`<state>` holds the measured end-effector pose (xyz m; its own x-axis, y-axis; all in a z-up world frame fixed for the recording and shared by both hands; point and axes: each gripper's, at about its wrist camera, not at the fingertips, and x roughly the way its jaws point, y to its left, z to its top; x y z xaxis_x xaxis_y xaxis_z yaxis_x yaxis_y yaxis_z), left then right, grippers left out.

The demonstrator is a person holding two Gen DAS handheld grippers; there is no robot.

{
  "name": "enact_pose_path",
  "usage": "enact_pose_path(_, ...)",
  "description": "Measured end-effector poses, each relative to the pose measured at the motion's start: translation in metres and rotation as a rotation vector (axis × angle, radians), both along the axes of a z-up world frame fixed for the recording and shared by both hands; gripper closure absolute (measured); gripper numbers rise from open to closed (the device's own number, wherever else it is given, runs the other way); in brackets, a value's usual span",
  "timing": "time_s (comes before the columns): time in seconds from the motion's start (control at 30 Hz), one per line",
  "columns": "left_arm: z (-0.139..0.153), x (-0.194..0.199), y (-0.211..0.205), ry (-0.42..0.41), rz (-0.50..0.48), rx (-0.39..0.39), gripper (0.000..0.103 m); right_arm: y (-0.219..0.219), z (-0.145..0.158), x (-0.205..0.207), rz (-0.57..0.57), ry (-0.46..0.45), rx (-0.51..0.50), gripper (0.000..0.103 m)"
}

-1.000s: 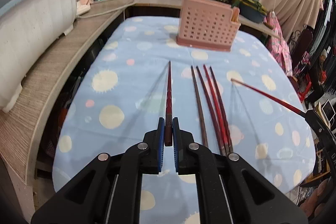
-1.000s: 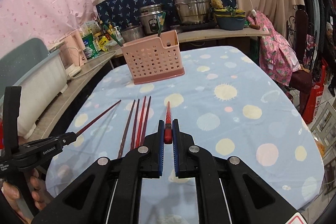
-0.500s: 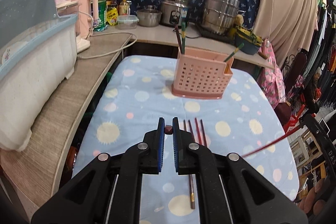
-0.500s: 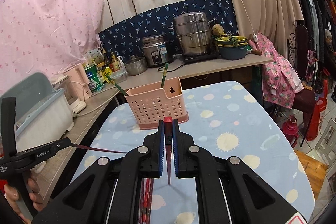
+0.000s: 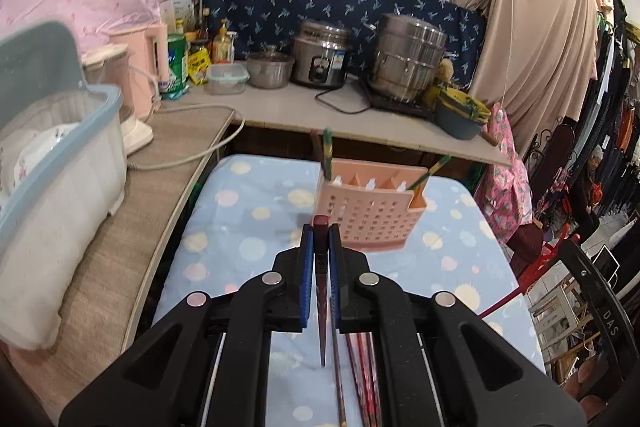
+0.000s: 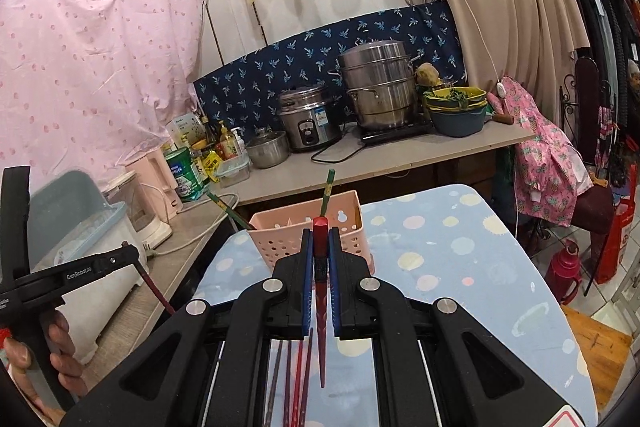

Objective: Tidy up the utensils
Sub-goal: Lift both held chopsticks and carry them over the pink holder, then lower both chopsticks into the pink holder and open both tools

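Spotted blue tablecloth (image 5: pixel 248 211) | left claw (image 5: pixel 321 259) grips dark-red chopstick (image 5: pixel 321 307) | right claw (image 6: pixel 320 263) grips red chopstick (image 6: pixel 321 327)

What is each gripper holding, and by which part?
Left gripper and right gripper each pinch one red chopstick near its thick end, tip hanging down.

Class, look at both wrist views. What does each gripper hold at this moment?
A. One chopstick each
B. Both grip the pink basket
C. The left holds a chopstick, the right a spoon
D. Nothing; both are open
A. The left gripper and the right gripper each have their jaws shut on one red chopstick, tip hanging down, short of the pink basket.
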<state>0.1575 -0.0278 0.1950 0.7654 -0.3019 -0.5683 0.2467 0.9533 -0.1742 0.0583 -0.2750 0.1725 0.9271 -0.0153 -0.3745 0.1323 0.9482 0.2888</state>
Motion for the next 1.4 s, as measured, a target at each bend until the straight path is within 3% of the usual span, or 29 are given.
enact_pose_path(0.5,0.086,0.072,-0.027,-0.167,0.035,-0.086,0.096,-0.012,0.089,0.089,-0.017,-0.142,-0.025,0.096)
enact_pose_path(0.67,0.103,0.094,-0.037,-0.23,0.045,-0.1,0.096,-0.013,0.103,0.127,-0.022,-0.169,-0.028,0.096)
enact_pose_path(0.93,0.086,0.137,-0.046,-0.218,0.045,-0.099,0.096,-0.014,0.091,0.181,-0.018,-0.147,-0.027,0.096)
enact_pose_path(1.4,0.026,0.164,-0.053,-0.124,0.038,-0.07,0.096,-0.016,0.02,0.218,-0.003,-0.014,-0.019,0.096)
